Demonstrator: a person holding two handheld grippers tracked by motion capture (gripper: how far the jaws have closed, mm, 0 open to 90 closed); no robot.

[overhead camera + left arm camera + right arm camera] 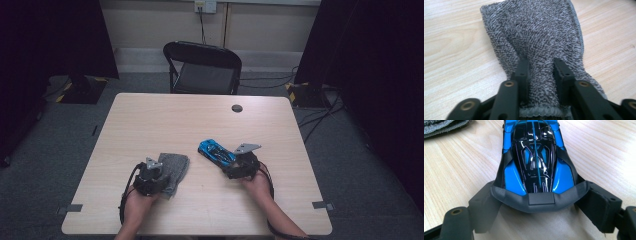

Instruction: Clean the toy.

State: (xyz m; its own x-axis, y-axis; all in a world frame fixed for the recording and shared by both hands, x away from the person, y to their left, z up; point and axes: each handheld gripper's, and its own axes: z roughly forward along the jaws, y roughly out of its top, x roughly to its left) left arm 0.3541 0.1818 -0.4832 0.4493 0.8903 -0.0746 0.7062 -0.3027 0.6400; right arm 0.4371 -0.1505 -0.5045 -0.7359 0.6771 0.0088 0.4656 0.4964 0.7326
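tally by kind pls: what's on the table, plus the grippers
Grey cloth: 1
Blue and black toy car: 1
Hand-held gripper: 2, left hand-held gripper on the cloth, right hand-held gripper around the car's end
Total: 4

From above the near side we look forward and down on the whole table. Each gripper view sits low and close — ours shares the grey cloth and the blue car with it.
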